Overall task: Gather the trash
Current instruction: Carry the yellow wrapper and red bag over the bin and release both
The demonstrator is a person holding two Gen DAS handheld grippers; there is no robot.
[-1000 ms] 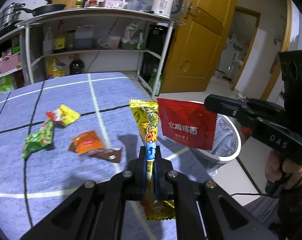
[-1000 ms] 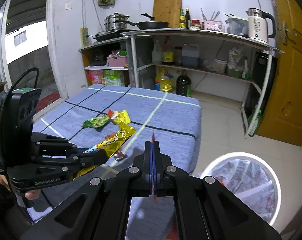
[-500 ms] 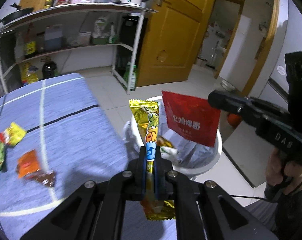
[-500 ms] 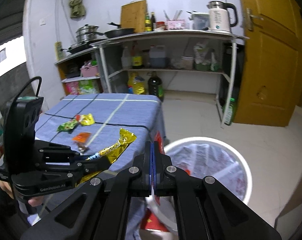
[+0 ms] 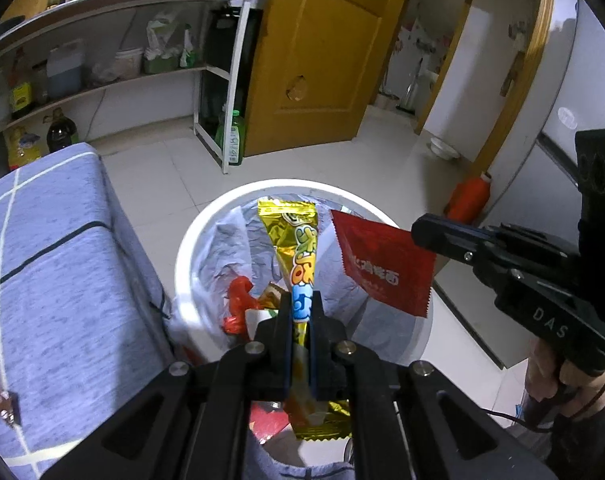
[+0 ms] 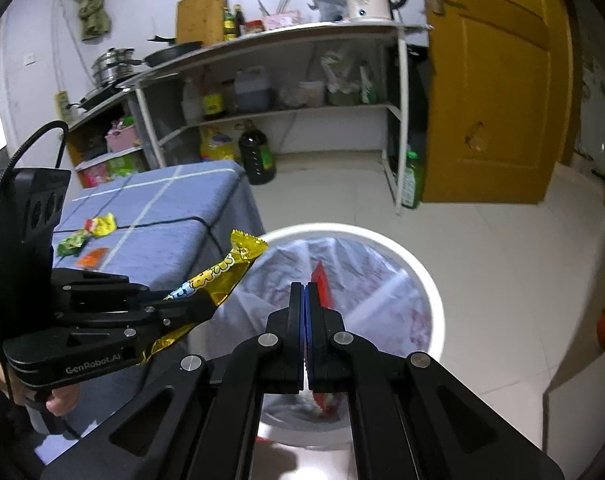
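My left gripper (image 5: 301, 300) is shut on a long gold snack wrapper (image 5: 296, 244), which sticks up over the white trash bin (image 5: 194, 224). The right gripper (image 5: 416, 232) comes in from the right and is shut on a flat red packet (image 5: 382, 264), also above the bin. In the right wrist view the right gripper (image 6: 305, 292) pinches the red packet (image 6: 322, 284) edge-on over the bin (image 6: 422, 276), and the left gripper (image 6: 206, 304) holds the gold wrapper (image 6: 226, 268) beside it. Red and other wrappers lie inside the bin liner.
A table with a blue cloth (image 6: 162, 216) stands left of the bin and carries several wrappers (image 6: 100, 225). Behind are a metal kitchen shelf (image 6: 286, 108), a green bottle (image 5: 234, 138) on the floor and a yellow door (image 5: 318, 52). An orange object (image 5: 468, 196) sits right of the bin.
Both grippers have swung from over the table to above the bin, each keeping hold of its wrapper. The bin now fills the middle of both views.
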